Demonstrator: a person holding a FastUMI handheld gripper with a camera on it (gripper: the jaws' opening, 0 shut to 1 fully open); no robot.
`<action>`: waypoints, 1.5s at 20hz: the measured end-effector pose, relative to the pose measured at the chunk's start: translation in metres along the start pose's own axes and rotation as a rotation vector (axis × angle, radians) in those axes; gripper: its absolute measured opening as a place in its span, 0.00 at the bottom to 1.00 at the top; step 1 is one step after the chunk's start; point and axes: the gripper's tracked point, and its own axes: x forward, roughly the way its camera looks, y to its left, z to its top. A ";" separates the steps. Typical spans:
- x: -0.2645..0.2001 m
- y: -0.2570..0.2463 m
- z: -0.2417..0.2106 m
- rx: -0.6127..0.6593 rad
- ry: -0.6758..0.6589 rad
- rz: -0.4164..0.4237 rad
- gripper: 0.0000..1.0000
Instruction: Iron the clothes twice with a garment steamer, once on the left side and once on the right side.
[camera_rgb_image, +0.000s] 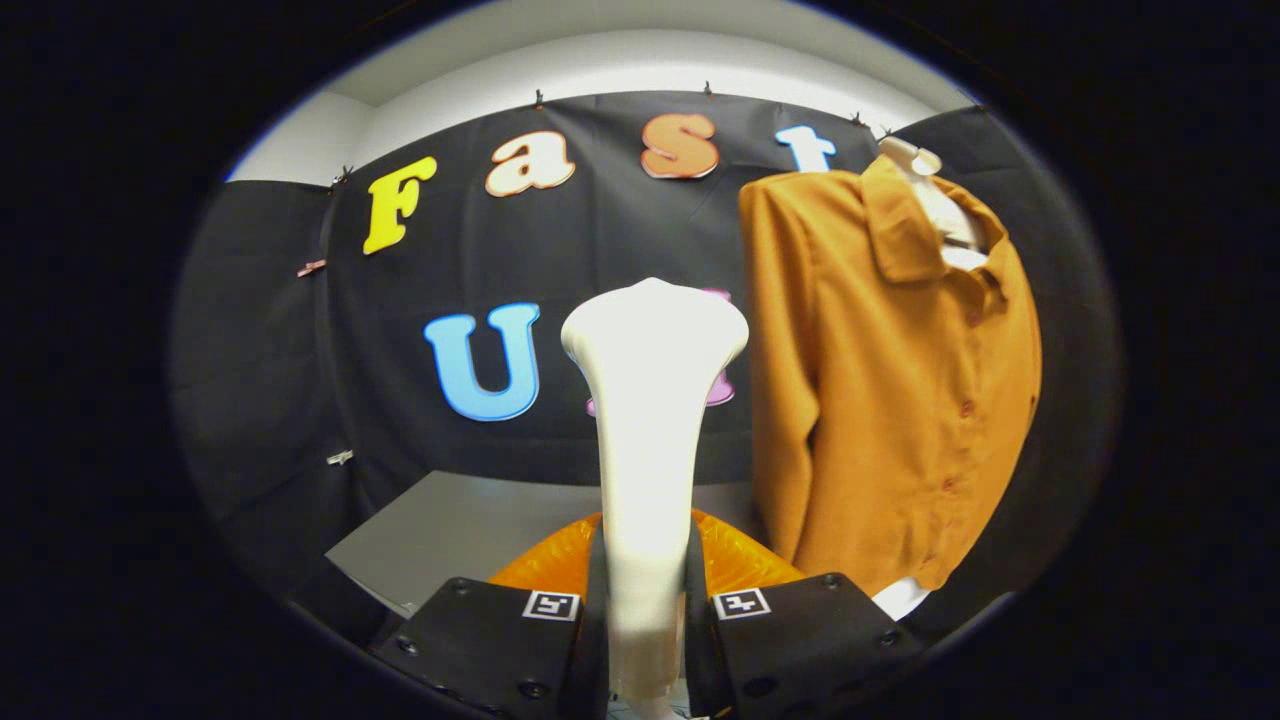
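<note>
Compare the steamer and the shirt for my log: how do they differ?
The steamer is white, smooth and rigid; the shirt is mustard cloth with buttons. The steamer stands upright, clamped in the gripper; the shirt hangs free on a hanger beyond and to the right, untouched. Both are upright before the black wall.

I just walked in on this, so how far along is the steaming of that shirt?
Done: the white steamer is picked up, clamped upright between the fingers of the gripper. In hand: it stands clear of the mustard shirt, hanging to the steamer's right. Left: apparently both passes, left side and right side.
</note>
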 end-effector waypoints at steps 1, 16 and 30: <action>-0.008 -0.017 0.007 0.001 -0.021 -0.034 0.34; -0.008 -0.167 -0.009 0.041 0.029 -0.267 0.34; 0.015 -0.195 -0.114 0.089 0.300 -0.221 0.34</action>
